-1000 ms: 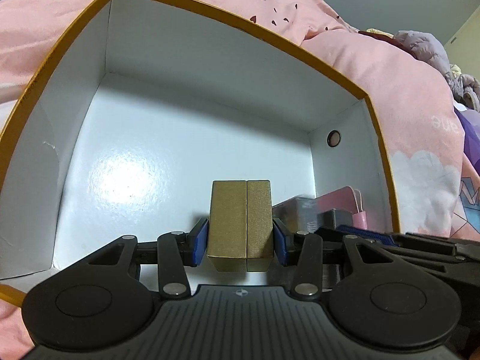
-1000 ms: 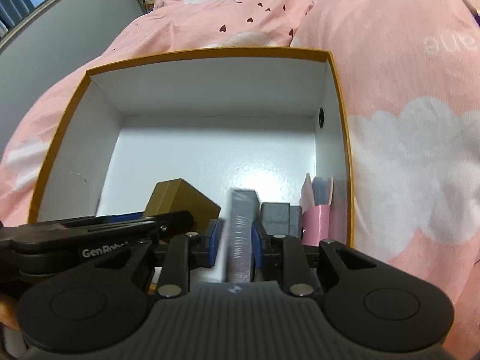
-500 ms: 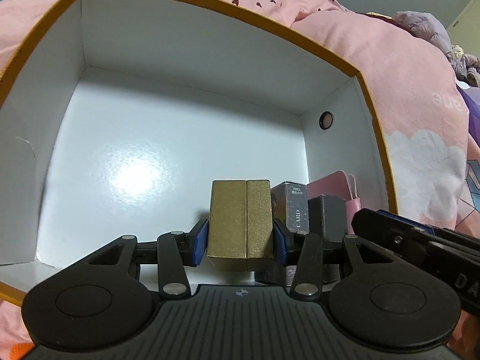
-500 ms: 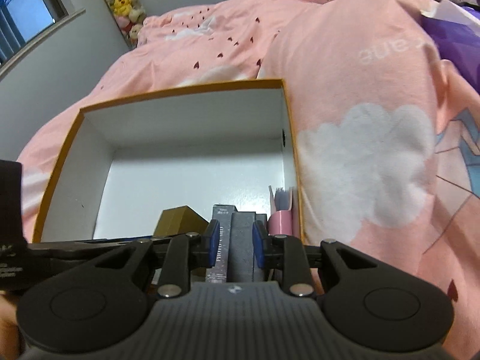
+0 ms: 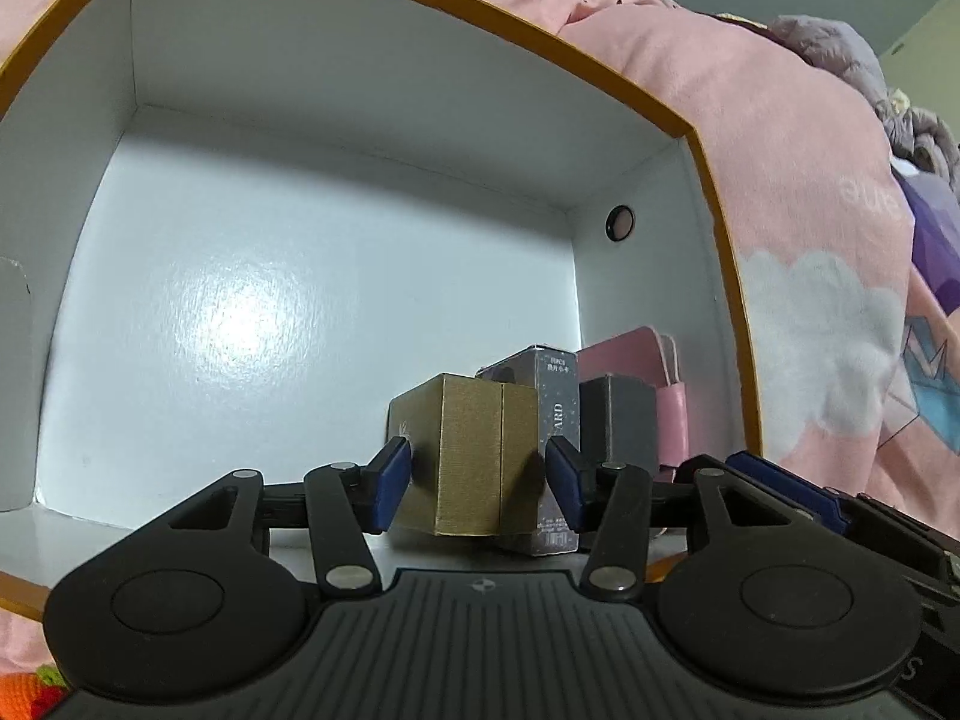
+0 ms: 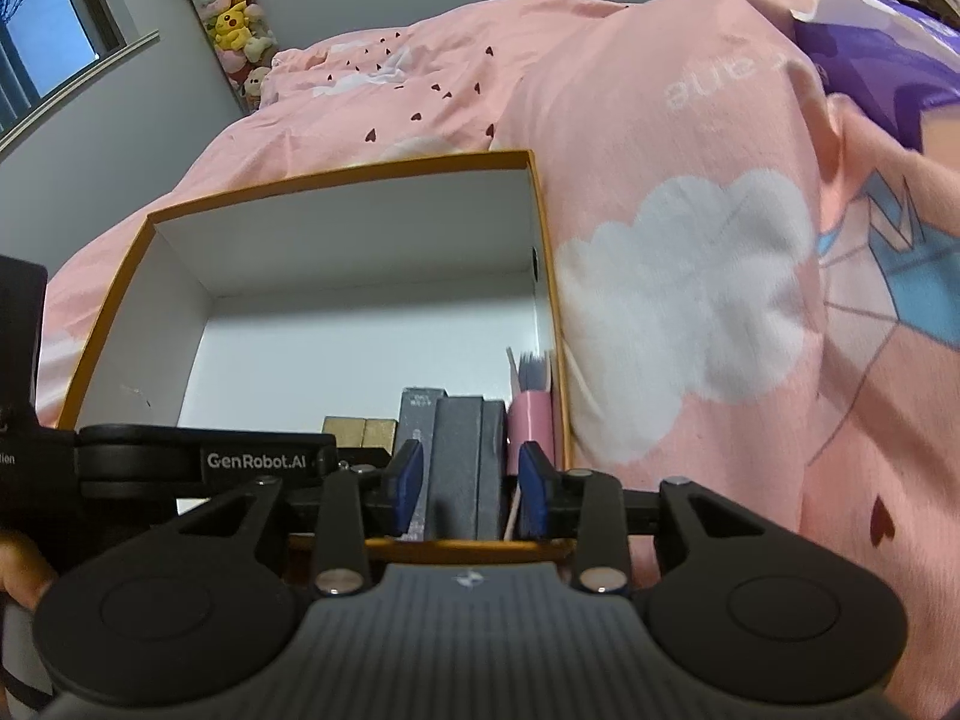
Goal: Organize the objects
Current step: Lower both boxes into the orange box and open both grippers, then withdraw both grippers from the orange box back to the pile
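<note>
Since a second ago, your left gripper (image 5: pixel 477 474) has let go of the gold box (image 5: pixel 465 456): the blue pads, then pressed to its sides, now stand apart from it, and the box rests on the floor of the orange-rimmed carton (image 5: pixel 360 120), turned slightly so one corner faces the camera. Your right gripper (image 6: pixel 470 489) has drawn back and up over the same second; its jaws are spread and hold nothing, though they frame the grey box (image 6: pixel 462 462) that was clamped before. Contents of the carton, near right corner, left to right in the left wrist view: gold box; tall silver-grey box (image 5: pixel 555 420) lettered "ARD", touching the gold box's right side; dark grey box (image 5: pixel 618 414) just beside it; pink pouch (image 5: pixel 645 360) against the carton's right wall. The right wrist view lists the same row from above the near rim: gold box (image 6: pixel 360 432), tall box (image 6: pixel 420 438), grey box, pink pouch (image 6: pixel 531 420) with what seem to be cards standing in it, though the view there is too small to be sure. The carton sits on a bed with a pink quilt (image 6: pixel 690 300). Plush toys (image 6: pixel 234 18) hang by the window at upper left.
</note>
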{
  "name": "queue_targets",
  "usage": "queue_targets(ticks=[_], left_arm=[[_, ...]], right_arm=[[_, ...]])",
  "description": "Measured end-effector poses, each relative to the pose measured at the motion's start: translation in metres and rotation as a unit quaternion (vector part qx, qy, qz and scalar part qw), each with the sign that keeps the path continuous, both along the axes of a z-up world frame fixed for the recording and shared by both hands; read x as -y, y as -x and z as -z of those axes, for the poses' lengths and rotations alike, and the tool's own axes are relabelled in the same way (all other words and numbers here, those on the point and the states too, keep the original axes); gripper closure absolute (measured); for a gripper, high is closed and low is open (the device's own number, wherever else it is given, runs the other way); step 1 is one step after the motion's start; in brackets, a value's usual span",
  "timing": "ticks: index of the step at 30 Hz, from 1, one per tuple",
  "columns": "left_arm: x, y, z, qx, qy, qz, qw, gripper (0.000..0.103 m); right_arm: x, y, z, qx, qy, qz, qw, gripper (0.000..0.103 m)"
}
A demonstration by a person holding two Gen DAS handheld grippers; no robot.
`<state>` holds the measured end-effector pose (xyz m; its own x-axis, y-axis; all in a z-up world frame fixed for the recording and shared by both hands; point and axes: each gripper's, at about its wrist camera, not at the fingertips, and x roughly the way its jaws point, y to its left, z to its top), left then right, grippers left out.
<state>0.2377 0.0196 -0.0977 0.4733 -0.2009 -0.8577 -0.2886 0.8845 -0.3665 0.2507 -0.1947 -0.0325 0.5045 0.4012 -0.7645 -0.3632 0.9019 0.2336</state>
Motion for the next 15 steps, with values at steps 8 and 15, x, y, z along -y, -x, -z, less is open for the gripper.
queue_targets(ticks=[8, 15], left_arm=[[0.003, 0.012, -0.02, 0.032, -0.029, 0.0, 0.9991, 0.048], [0.014, 0.054, -0.075, 0.121, -0.094, 0.045, 0.9871, 0.048]], right_arm=[[0.006, 0.015, 0.0, 0.021, -0.017, -0.003, 1.0, 0.056], [0.015, 0.047, -0.014, 0.103, -0.028, 0.004, 0.994, 0.04]])
